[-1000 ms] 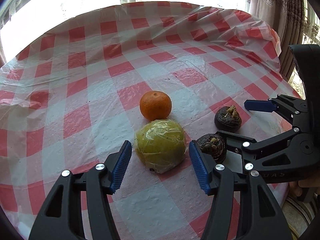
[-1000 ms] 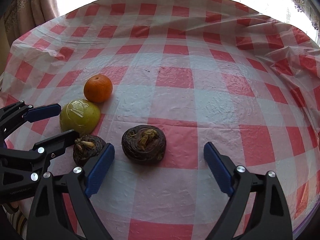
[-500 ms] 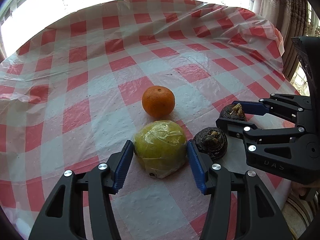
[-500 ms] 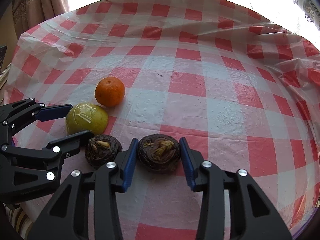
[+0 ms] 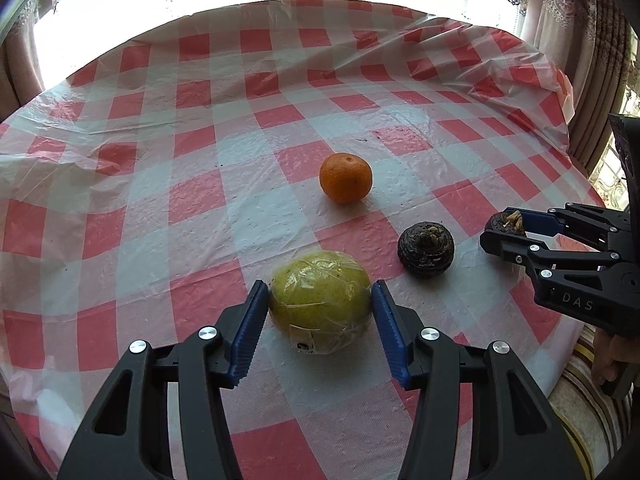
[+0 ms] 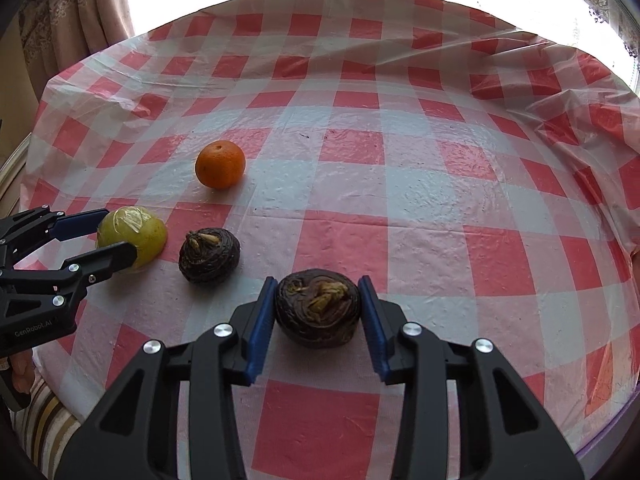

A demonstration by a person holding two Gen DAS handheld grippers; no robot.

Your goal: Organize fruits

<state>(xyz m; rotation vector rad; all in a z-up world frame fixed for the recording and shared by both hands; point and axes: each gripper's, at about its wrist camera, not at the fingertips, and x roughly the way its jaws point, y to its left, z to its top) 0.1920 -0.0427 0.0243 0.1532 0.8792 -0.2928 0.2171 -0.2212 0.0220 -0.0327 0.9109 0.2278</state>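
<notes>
In the left wrist view my left gripper (image 5: 320,288) has its blue pads against both sides of a yellow-green fruit wrapped in plastic film (image 5: 320,304); the jaws are closing on it. An orange (image 5: 345,177) lies beyond, and a dark wrinkled fruit (image 5: 426,249) sits to the right. In the right wrist view my right gripper (image 6: 318,283) is shut on a second dark wrinkled fruit (image 6: 318,308). To its left lie the free dark fruit (image 6: 209,254), the orange (image 6: 220,164) and the wrapped fruit (image 6: 134,232) in the left gripper (image 6: 116,234).
A round table under a red-and-white checked plastic cloth (image 5: 200,184) carries everything. Bright windows and curtains (image 6: 92,12) stand behind it. A striped cushion (image 5: 588,420) shows below the near table edge, by a person's hand (image 5: 608,360).
The right jaws shut on the dark fruit and the left pads came against the wrapped fruit. Both grippers then drew apart with their fruits, leaving the other dark fruit between them.
</notes>
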